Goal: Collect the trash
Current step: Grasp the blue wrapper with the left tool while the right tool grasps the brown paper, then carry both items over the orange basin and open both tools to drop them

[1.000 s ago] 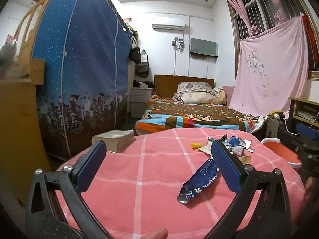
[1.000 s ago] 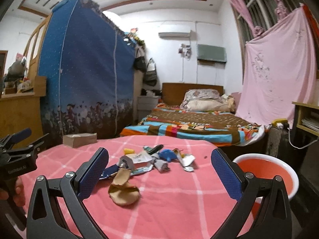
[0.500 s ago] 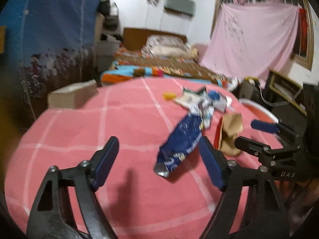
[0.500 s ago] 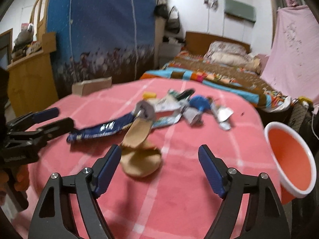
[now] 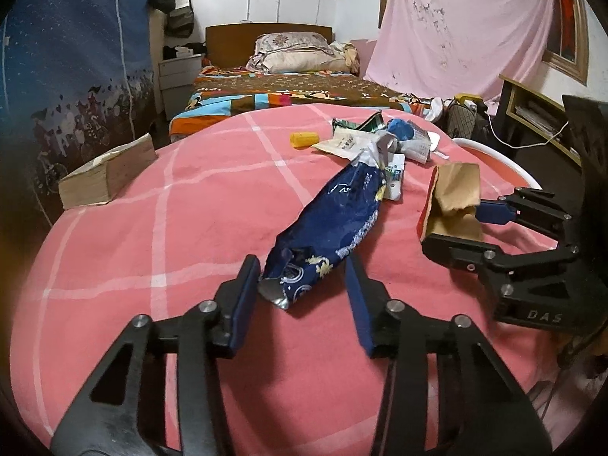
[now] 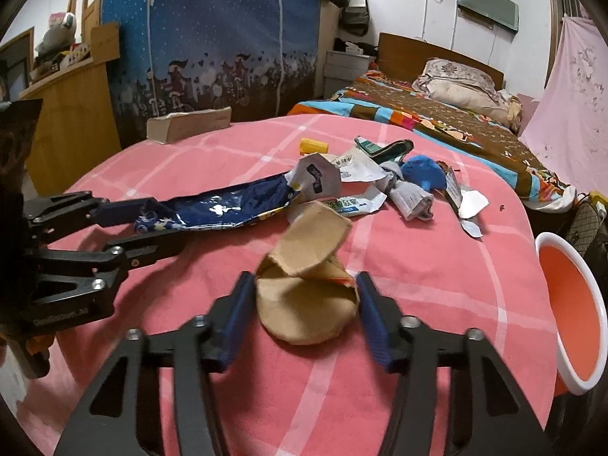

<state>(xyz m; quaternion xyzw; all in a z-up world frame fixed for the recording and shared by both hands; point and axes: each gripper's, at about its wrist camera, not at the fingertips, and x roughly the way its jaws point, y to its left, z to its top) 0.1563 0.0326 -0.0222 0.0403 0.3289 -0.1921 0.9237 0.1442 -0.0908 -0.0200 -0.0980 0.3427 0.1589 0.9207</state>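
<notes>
Trash: I see a litter pile (image 6: 380,182) mid-bench on the pink checked cloth (image 5: 190,209), a blue foil snack bag (image 5: 334,220) stretching from it toward my left side, and a crumpled brown cardboard piece (image 6: 307,296) nearer my right.
Book: at the far left edge of the bench lies a thick old book (image 5: 108,174), well apart from the litter.
Left claw: my left claw (image 5: 304,281) is spread, its blue pads on either side of the bag's torn near end; the left pad looks just beside the foil, and I cannot tell if either touches.
Yellow cap: a small yellow cylinder (image 5: 304,139) sits on the cloth just left of the pile.
Pile contents: white printed wrappers (image 6: 353,167), a crumpled blue scrap (image 6: 423,174), grey paper.
Right claw: my right claw (image 6: 304,300) is also parted, pads flanking the cardboard closely, not yet pinching it as far as I can see.
Basin: at the right edge of the bench is an orange basin with a white rim (image 6: 577,304).
</notes>
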